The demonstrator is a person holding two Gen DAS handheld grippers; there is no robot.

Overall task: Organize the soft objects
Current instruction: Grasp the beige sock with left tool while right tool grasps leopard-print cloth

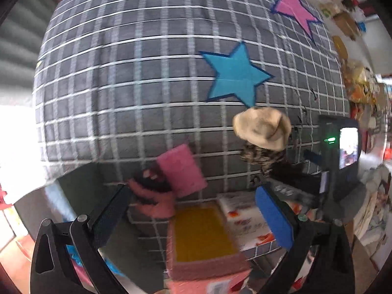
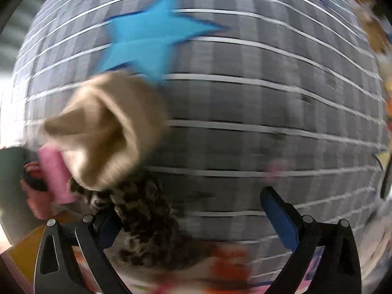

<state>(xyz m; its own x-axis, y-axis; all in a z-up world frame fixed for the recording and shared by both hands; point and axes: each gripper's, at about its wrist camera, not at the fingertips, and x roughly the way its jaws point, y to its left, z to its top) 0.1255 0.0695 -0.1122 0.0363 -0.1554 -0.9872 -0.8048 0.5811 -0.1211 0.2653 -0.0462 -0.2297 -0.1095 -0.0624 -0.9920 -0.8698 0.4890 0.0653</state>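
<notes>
A beige knit hat (image 1: 263, 128) lies on the grey checked cloth (image 1: 147, 85), with a leopard-print fuzzy cloth (image 1: 264, 158) just below it. A pink sponge-like block (image 1: 182, 170) lies beside a pink and black soft toy (image 1: 154, 196). My left gripper (image 1: 193, 218) is open above a pink tray with a yellow inside (image 1: 203, 235). In the right wrist view my right gripper (image 2: 193, 220) is open; the leopard cloth (image 2: 144, 223) lies against its left finger (image 2: 107, 223), with the beige hat (image 2: 107, 132) and pink block (image 2: 55, 178) beyond.
Blue star (image 1: 235, 76) and pink star (image 1: 292, 6) patches sit on the cloth. A white printed box (image 1: 247, 220) lies right of the tray. The other gripper body with a lit screen (image 1: 343, 152) is at the right. Clutter lines the right wall.
</notes>
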